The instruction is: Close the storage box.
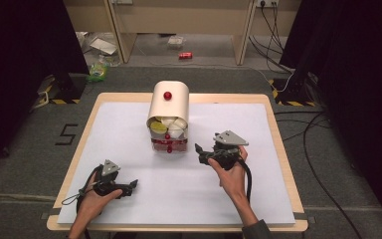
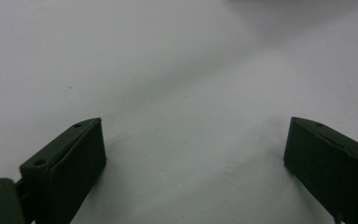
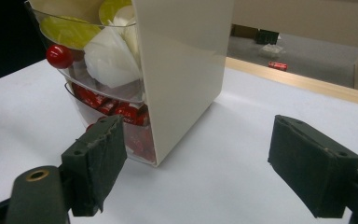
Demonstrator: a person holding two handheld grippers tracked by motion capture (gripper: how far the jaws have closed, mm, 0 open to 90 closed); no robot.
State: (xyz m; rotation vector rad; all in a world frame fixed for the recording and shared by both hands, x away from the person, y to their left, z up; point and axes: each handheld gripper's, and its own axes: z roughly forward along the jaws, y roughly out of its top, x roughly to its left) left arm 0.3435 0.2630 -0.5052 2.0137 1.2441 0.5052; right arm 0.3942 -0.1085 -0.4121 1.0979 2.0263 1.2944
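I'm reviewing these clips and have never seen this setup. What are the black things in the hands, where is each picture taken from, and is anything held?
A person holds two hand-held tools with jaws: the left gripper and the right gripper. The high view looks down from above the table. The other two pictures come from cameras riding on each tool, looking along its jaws. On the white sheet stands a cream drawer box with clear drawers and red knobs. Both tools' jaws stand open; nothing is held.
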